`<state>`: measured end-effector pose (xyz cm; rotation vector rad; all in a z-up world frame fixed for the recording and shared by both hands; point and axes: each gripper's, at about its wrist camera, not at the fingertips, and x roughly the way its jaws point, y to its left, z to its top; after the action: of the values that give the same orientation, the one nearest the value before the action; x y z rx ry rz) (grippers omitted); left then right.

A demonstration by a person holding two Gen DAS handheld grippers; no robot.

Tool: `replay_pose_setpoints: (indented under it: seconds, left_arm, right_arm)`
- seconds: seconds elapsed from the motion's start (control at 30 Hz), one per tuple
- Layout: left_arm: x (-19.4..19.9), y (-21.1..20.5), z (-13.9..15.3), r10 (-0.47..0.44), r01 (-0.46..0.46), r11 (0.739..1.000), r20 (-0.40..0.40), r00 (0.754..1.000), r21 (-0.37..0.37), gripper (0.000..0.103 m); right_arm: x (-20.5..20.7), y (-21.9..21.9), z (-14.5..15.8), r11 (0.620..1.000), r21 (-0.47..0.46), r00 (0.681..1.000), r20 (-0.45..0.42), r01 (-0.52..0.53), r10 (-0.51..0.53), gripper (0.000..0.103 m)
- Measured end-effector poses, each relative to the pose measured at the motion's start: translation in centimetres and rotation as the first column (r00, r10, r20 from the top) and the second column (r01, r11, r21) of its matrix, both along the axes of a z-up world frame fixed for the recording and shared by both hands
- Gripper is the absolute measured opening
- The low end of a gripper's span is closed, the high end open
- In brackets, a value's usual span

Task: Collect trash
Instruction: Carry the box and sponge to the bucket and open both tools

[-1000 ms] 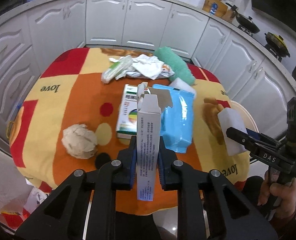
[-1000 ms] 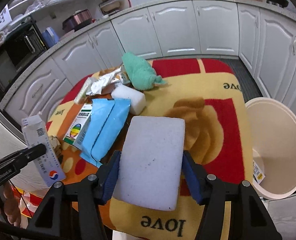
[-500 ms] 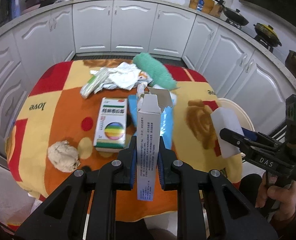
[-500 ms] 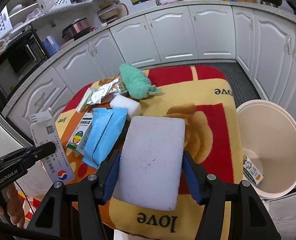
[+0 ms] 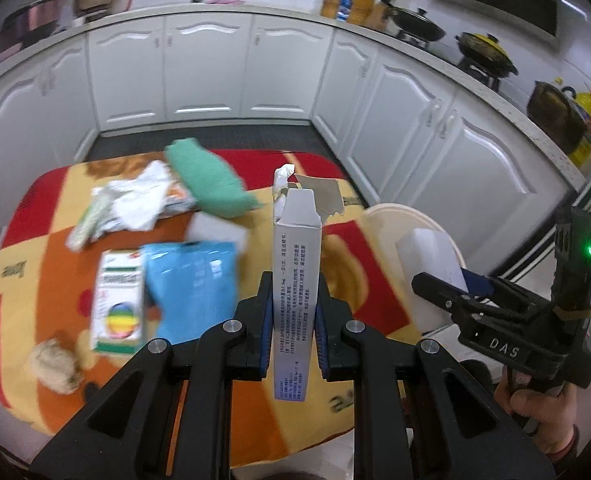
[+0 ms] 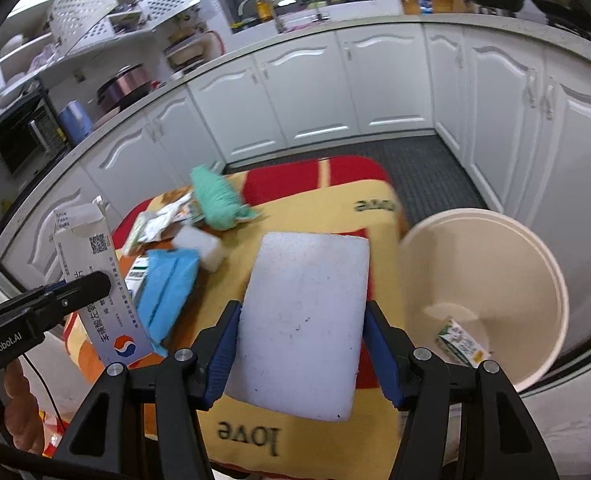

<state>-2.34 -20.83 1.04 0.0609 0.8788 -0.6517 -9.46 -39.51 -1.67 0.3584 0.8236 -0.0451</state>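
My left gripper [image 5: 293,332] is shut on a tall white carton [image 5: 297,276] with a torn-open top, held upright above the table's near edge. From the right wrist view the same carton [image 6: 95,280] shows at the left. My right gripper [image 6: 301,356] is shut on a white foam slab [image 6: 303,320], held above the table beside the cream bin [image 6: 483,280]. That bin [image 5: 387,220] stands off the table's right side with a small green-and-white pack [image 6: 459,342] at its bottom. The right gripper [image 5: 443,292] with its slab [image 5: 427,264] appears at the right of the left wrist view.
On the patterned cloth [image 5: 47,240] lie a blue pouch [image 5: 191,284], a rainbow-printed box [image 5: 119,300], a green towel [image 5: 207,180], crumpled wrappers [image 5: 135,200], a white sponge [image 6: 199,246] and a beige paper ball [image 5: 53,368]. White cabinets [image 5: 207,68] ring the table.
Both grippers have risen and swung right with their loads. The table items have slid left in the left wrist view, and the bin has come nearer in both views.
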Motion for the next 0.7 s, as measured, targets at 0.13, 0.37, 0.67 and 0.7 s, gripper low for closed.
replay_pose_setpoints:
  seconds: [0.13,0.37,0.67,0.7]
  left_arm:
    - [0.1,-2.9,0.0,-0.046,0.046,0.999,0.003,0.999,0.003,0.015]
    - [0.4,-8.1,-0.2,-0.119,0.119,0.993,-0.009,0.993,-0.004,0.015]
    - [0.9,-14.1,-1.6,-0.188,0.189,0.982,-0.020,0.982,0.013,0.015]
    - [0.9,-14.8,-1.8,-0.194,0.194,0.981,-0.021,0.981,0.017,0.015]
  right_arm:
    - [-1.0,-1.9,0.0,0.999,-0.005,0.999,-0.004,0.048,-0.048,0.058]
    - [-2.5,-6.1,-0.7,0.990,-0.007,0.990,-0.026,0.139,-0.139,0.058]
    - [-3.9,-10.9,-2.1,0.970,-0.005,0.968,-0.056,0.245,-0.244,0.058]
    - [-4.0,-11.1,-2.2,0.968,-0.010,0.966,-0.060,0.251,-0.251,0.058]
